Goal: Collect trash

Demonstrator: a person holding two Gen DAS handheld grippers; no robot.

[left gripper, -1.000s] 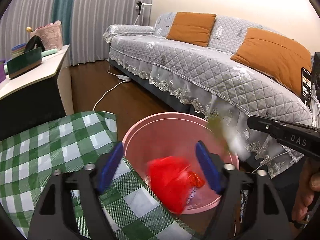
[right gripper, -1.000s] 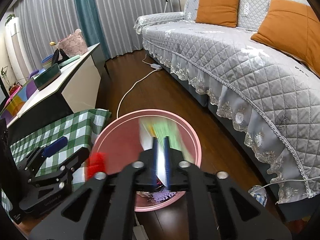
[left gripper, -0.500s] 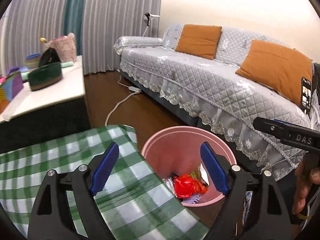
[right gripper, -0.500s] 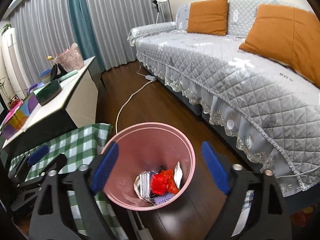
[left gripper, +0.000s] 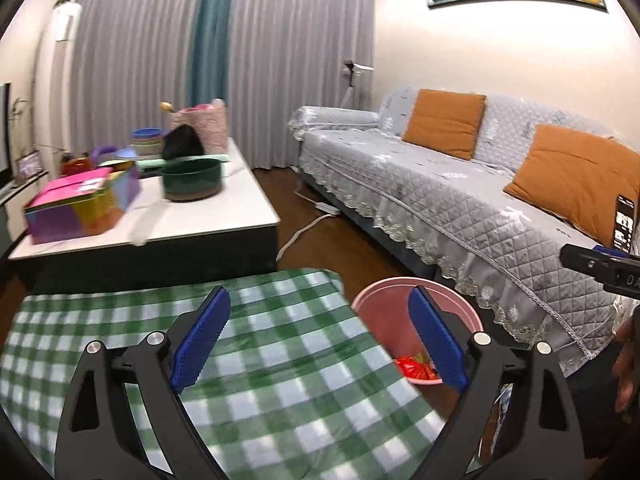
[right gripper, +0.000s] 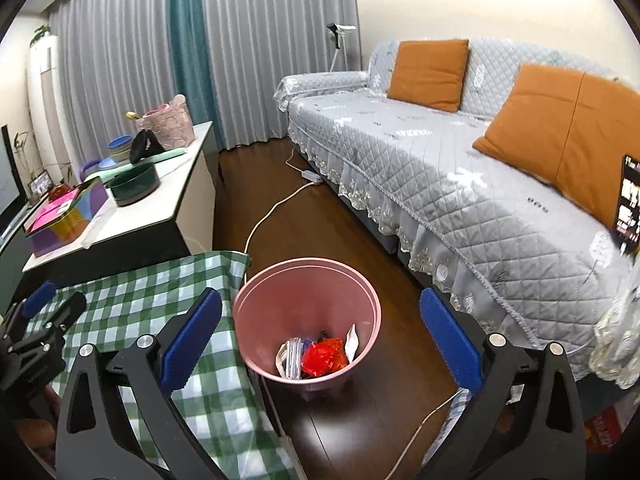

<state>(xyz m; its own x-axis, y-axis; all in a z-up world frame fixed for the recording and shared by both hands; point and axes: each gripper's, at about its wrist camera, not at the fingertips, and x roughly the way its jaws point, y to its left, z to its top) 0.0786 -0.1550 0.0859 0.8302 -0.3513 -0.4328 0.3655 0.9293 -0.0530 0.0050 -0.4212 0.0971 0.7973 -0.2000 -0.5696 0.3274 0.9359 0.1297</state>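
The pink bin [right gripper: 308,262] stands on the dark floor between the green checked cloth [right gripper: 140,300] and the sofa. Inside lie a red wrapper [right gripper: 322,356] and white wrappers [right gripper: 290,356]. My right gripper [right gripper: 320,298] hangs above the bin, its jaws opening wide with nothing between them. My left gripper [left gripper: 318,300] is over the cloth [left gripper: 280,360] edge, jaws also opening and empty; the bin [left gripper: 384,284] and red wrapper [left gripper: 414,370] show behind its right finger. The left gripper [right gripper: 54,306] also appears at the right wrist view's left edge.
A grey quilted sofa [right gripper: 460,184] with orange cushions [right gripper: 428,74] runs along the right, a phone [right gripper: 628,204] propped on it. A white low table [left gripper: 180,216] carries a green bowl [left gripper: 192,180] and colourful boxes [left gripper: 80,208]. A white cable [right gripper: 272,212] crosses the floor. A hand [left gripper: 628,360] shows at right.
The right gripper opened and let go of a green and white wrapper, which now lies in the bin with the red one. Both grippers rose and drew back from the bin.
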